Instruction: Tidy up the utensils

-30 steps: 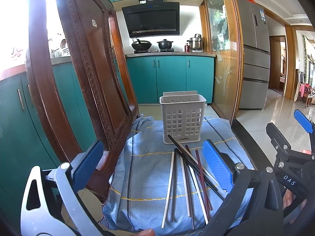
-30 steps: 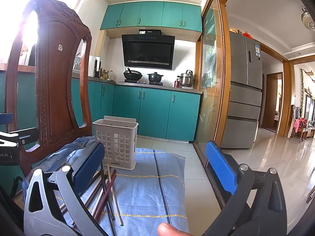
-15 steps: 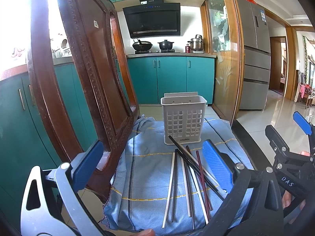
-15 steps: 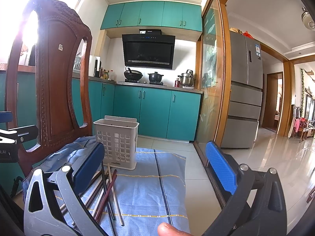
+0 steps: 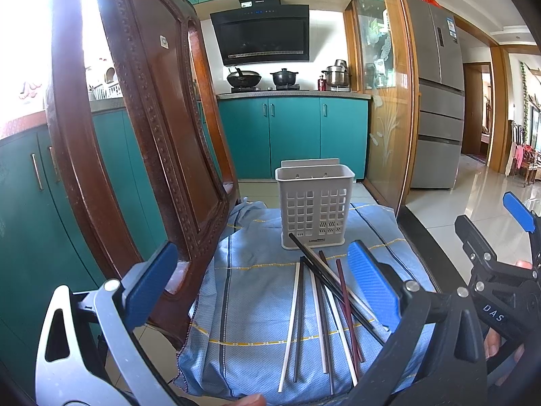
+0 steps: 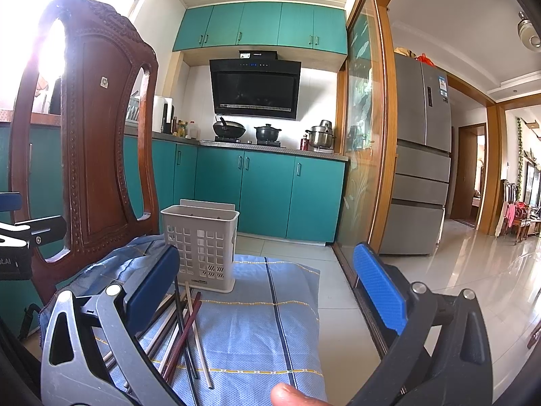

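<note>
— What has changed since a second ago?

— Very little. In the left wrist view the white basket (image 5: 314,208) and the chopsticks (image 5: 323,311) sit slightly lower and a touch to the right in the picture than before, so the left gripper (image 5: 267,287) has shifted a bit. The right wrist view looks almost the same as it did.

— Where are the things now?

— The basket stands upright on the blue cloth (image 5: 257,304), at its far end, next to the wooden chair back (image 5: 148,135). The chopsticks lie loose on the cloth in front of the basket, white, dark and reddish ones, some crossing each other. One dark stick reaches up to the basket's base.

— And the grippers?

— Both are spread wide with nothing between the blue pads (image 5: 373,286). The left one hangs over the near end of the chopsticks. The right gripper (image 6: 267,291) is just beside it, over the cloth's right half, with the chopsticks behind its left pad. A thumb tip (image 6: 290,394) shows at the bottom edge of the right view.
</note>
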{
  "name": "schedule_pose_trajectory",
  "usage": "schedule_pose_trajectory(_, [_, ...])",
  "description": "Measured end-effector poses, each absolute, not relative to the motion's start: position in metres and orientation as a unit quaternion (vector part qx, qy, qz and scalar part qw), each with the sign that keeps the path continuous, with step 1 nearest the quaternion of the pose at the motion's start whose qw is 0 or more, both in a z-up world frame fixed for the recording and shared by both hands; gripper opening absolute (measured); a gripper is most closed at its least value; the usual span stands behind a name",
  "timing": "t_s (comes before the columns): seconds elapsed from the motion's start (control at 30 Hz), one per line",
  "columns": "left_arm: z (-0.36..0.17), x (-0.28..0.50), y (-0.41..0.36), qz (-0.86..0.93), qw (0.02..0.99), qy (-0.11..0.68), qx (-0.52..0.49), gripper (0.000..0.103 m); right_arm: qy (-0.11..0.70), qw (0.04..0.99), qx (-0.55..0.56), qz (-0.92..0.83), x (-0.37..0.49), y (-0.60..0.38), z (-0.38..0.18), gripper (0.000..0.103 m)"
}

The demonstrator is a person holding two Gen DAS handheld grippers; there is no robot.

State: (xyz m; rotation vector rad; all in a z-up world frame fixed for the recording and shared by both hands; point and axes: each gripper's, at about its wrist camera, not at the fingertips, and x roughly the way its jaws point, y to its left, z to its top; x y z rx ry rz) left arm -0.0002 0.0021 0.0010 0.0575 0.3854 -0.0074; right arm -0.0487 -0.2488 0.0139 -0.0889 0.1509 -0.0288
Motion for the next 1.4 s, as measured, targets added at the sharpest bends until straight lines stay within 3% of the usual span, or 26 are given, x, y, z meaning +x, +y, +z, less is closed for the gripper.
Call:
schedule_pose_trajectory(1.1, [-0.001,0.000,0.001,-0.003,0.981,0.194,0.030,0.100,0.075,0.996,-0.043,-0.024,-0.048,-0.251,0.015,0.100])
schedule_pose_trajectory(1.4, [-0.026,0.018,-0.007,-0.003,0.968,0.245,0.053,0.100,0.213,0.974,-0.031,-0.068,0.004,-0.268,-0.007,0.100])
